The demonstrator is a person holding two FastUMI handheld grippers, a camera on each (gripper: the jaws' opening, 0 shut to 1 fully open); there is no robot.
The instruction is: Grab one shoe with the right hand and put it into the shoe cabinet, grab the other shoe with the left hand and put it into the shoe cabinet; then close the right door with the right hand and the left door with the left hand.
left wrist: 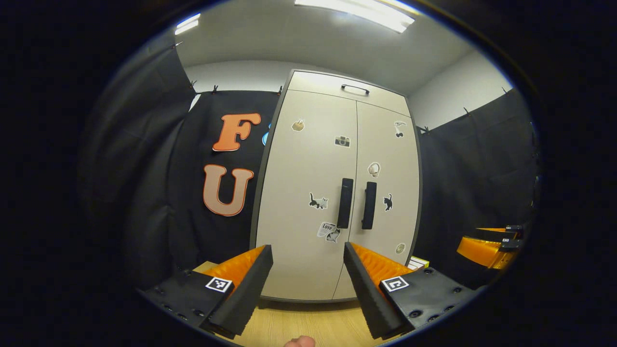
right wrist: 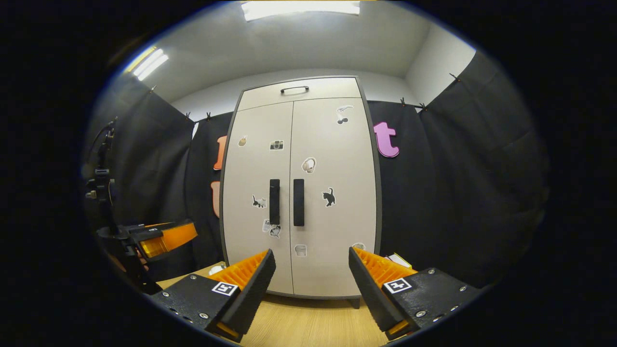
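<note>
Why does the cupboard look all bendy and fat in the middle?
In the left gripper view the fisheye lens bulges the shoe cabinet, bowing its straight edges outward; in the right gripper view the cabinet bows the same way. Both views are sharp, and bright ceiling lights glare white at the top.

Left tongs (left wrist: 308,289) held level, jaws wide apart, nothing between them. Right tongs (right wrist: 311,289) level too, gaping and empty. A fingertip (left wrist: 300,341) peeks in at the bottom of the left gripper view.
</note>
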